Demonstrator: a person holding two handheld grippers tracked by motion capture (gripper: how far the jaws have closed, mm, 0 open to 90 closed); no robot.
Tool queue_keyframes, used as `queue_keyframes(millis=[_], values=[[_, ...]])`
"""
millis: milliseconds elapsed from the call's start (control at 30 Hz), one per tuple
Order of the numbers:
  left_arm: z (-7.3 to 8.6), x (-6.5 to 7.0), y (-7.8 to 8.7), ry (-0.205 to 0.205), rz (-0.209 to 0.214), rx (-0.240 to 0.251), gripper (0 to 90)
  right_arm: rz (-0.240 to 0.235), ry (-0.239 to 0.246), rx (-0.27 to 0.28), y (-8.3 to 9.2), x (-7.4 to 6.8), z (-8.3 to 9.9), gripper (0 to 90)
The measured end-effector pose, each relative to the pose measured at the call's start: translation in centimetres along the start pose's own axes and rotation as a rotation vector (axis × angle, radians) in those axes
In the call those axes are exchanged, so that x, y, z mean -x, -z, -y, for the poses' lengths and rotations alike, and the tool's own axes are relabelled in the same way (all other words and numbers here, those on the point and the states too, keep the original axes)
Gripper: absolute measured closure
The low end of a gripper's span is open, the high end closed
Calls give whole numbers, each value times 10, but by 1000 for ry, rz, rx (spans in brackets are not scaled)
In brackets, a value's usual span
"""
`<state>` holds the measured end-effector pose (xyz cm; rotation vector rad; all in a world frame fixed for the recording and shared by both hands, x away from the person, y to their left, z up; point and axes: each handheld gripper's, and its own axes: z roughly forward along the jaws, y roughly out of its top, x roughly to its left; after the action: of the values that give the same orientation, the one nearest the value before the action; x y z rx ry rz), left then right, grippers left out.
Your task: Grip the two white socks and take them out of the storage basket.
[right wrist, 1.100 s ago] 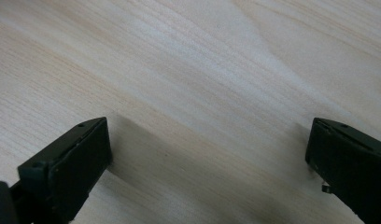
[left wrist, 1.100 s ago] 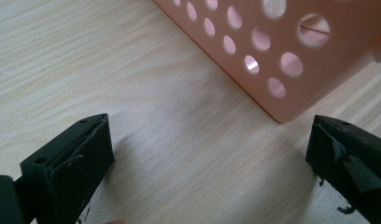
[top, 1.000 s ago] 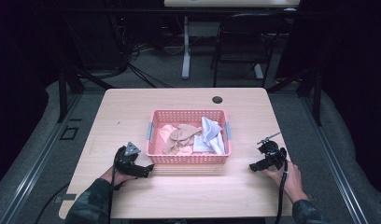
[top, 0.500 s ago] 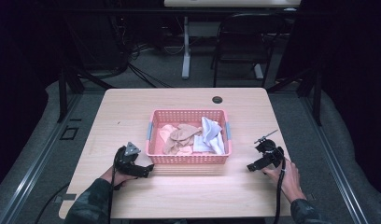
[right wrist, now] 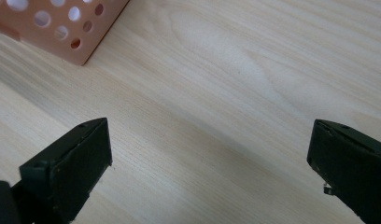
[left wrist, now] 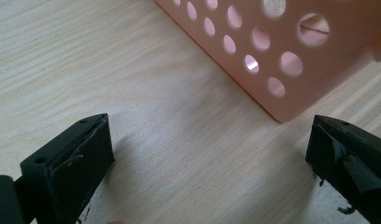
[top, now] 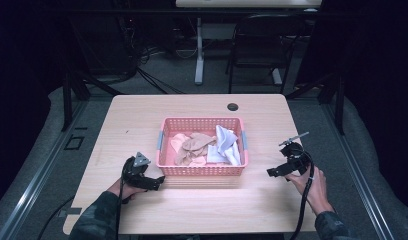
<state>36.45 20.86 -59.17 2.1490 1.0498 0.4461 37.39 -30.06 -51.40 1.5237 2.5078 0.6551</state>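
Basket (top: 202,171) of cloths (top: 207,147) sits between our left gripper (top: 159,182) and right gripper (top: 269,172), both spread wide, holding nothing, over the table (top: 142,115).

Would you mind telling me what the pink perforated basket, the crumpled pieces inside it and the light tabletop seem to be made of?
The pink perforated basket looks like moulded plastic with a smooth matte finish: even round holes, uniform colour. The crumpled beige pieces and white piece look like soft fabric, judging by their folds. The light tabletop shows straight wood grain, probably a matte laminate or veneer.
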Motion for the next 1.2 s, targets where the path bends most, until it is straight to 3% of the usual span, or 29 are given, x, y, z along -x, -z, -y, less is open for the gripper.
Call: queue_keyframes(millis=[233, 367, 500, 867, 967, 1200], values=[[0, 0, 0, 2, -1, -1, 5, -8, -11, 23, 9, 1, -2, 0], [0, 0, 0, 1, -1, 0, 5, -9, 13, 31, 16, -5, -6, 0], [0, 0, 0, 2, 0, -1, 5, -39, 37, 57, 27, -14, -14, 0], [0, 0, 0, 1, -2, 0, 5, -55, 80, 115, 53, -35, -30, 0], [0, 0, 0, -3, -2, -1, 5, -67, 90, 115, 55, -42, -37, 0], [0, 0, 0, 0, -2, -1, 4, -83, 162, 89, 51, -63, -57, 0]])
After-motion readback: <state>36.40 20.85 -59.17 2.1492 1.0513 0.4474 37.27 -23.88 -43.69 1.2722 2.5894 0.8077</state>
